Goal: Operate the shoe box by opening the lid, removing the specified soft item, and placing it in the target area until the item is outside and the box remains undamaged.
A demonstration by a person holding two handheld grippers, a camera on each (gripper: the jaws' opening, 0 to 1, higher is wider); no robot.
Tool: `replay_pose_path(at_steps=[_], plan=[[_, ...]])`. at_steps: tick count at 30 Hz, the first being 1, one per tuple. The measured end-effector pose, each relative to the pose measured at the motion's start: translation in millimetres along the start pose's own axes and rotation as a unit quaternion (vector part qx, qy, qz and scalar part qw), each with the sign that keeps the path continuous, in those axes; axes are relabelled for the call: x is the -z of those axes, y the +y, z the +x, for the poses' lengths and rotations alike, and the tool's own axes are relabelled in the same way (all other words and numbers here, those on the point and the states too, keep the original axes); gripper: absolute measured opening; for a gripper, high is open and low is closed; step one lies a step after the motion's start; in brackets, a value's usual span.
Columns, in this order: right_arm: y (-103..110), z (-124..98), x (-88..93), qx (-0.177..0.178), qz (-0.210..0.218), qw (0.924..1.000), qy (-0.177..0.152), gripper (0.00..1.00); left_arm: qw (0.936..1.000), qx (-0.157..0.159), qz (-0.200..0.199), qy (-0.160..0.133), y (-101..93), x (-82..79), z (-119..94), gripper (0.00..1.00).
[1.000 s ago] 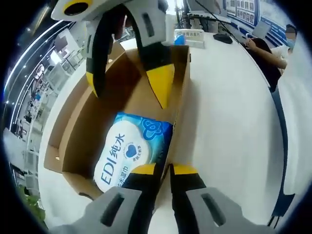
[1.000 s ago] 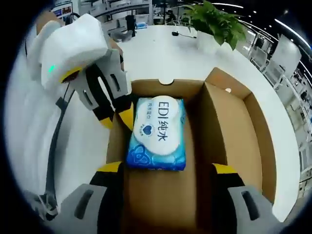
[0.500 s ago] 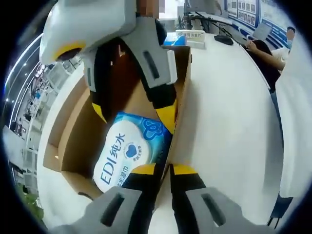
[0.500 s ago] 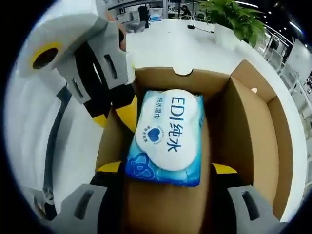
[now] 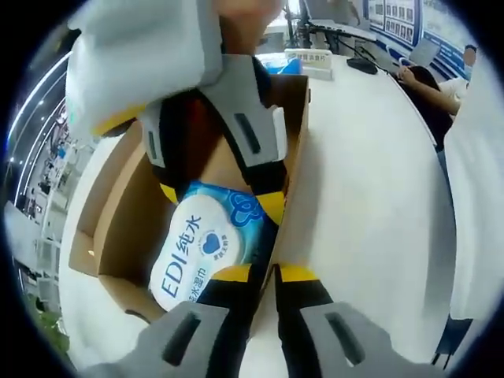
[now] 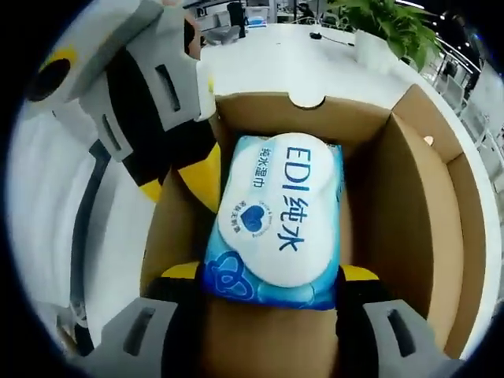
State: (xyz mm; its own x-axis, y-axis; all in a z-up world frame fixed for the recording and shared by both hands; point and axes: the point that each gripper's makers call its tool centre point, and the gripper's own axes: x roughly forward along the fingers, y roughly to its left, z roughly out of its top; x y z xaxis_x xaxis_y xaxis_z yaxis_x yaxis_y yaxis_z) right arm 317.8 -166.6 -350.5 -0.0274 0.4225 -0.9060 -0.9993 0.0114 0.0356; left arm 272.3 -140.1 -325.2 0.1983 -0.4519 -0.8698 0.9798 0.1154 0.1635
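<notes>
An open brown cardboard shoe box [image 5: 118,213] [image 6: 398,213] lies on a white table. Inside it rests a blue and white pack of wet wipes [image 5: 201,244] [image 6: 276,220]. My left gripper [image 5: 265,274] is shut on the box's side wall, one jaw inside and one outside; it comes into the right gripper view from the left [image 6: 175,183]. My right gripper [image 6: 270,273] is open and low in the box, with its yellow tips on either side of the pack's near end. In the left gripper view the right gripper [image 5: 220,198] reaches down from the top over the pack.
The box's lid [image 6: 461,197] hangs open on the far side from the left gripper. The white table [image 5: 370,181] stretches wide beside the box. A person [image 5: 429,79] sits at its far end, and a potted plant [image 6: 394,27] stands beyond the box.
My right gripper has moved down into the box, and its open jaws now flank the pack's end. The left gripper has kept its hold on the wall.
</notes>
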Motion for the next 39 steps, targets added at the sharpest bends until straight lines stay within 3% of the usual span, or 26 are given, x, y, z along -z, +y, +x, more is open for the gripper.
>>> replay_pose_path(at_steps=[16, 30, 35, 39], plan=[[1, -1, 1.7, 0.007, 0.011, 0.9999, -0.010, 0.64, 1.0000, -0.001, 0.002, 0.000, 0.4, 0.4, 0, 0.10], [1, -24, 52.3, 0.006, 0.004, 0.9996, 0.027, 0.64, 0.9999, -0.001, 0.009, 0.005, 0.0, 1.0, -1, 0.09], [4, -34, 72.7, 0.004, -0.020, 0.9988, 0.045, 0.64, 0.9999, -0.002, 0.012, 0.003, -0.6, 1.4, -1, 0.09], [4, -35, 76.4, 0.004, -0.027, 0.9986, 0.046, 0.64, 0.9999, -0.002, 0.014, 0.004, -0.4, 1.7, -1, 0.09]])
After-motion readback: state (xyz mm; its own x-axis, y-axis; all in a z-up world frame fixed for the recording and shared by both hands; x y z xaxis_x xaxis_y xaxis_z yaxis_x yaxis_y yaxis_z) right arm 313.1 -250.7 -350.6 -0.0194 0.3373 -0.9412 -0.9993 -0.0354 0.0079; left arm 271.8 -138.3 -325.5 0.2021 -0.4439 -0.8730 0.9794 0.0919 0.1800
